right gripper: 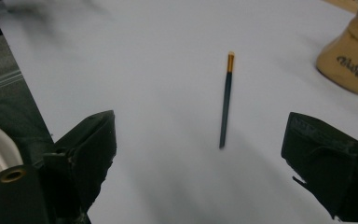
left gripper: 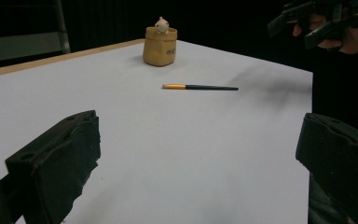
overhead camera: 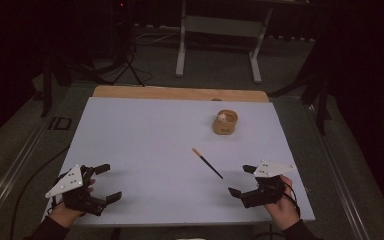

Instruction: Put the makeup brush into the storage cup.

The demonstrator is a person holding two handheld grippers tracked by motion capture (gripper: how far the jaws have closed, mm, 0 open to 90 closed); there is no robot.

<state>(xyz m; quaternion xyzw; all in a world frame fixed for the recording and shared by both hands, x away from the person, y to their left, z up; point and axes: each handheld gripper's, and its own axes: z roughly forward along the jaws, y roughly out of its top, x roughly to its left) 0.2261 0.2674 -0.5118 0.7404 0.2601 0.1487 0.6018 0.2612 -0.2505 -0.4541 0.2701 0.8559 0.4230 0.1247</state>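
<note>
Dark brush (overhead camera: 207, 163) flat mid-table; tan pot (overhead camera: 225, 122) upright beyond

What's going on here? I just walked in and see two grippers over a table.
A person holds a gripper in each hand near the close edge of the table, and nothing is gripped. The left gripper and right gripper both have their jaws open. A brush lies loose on the table, nearer the right gripper. Beyond it stands a small tan pot with a little white figure in it.
</note>
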